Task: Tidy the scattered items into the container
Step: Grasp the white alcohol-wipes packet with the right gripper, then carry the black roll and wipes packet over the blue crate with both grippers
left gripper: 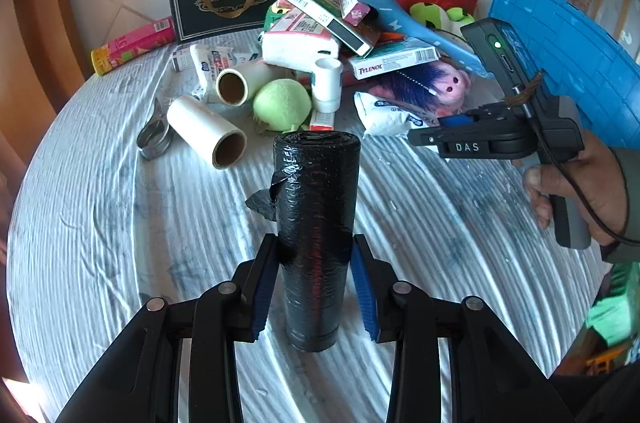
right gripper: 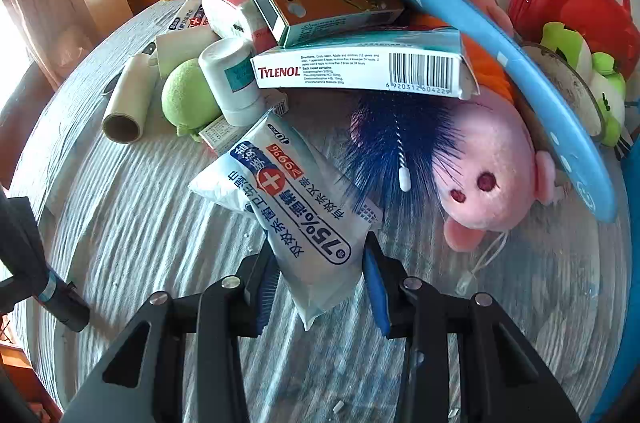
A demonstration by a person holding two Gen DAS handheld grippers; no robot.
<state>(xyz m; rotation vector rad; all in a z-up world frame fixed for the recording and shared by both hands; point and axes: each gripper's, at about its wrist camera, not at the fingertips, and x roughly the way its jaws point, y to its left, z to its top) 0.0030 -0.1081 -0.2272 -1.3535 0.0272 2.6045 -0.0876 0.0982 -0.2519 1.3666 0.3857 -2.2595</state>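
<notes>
Pick-up step in hand: my left gripper [left gripper: 316,275] clamps black bag roll [left gripper: 316,223], my right gripper [right gripper: 320,279] pinches wipes pack [right gripper: 288,207] off the table [left gripper: 120,223], heap beyond; next, carry both to blue container [left gripper: 560,43].

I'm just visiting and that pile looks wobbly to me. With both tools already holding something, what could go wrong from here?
1. The wipes packet in the right gripper is soft and pinched near one end, so it may sag or slip out.
2. Its far end lies close to the bottle brush and Tylenol box; pulling could snag them and shift the stack.
3. The black bag roll in the left gripper has a loose flap and may unwind.
</notes>
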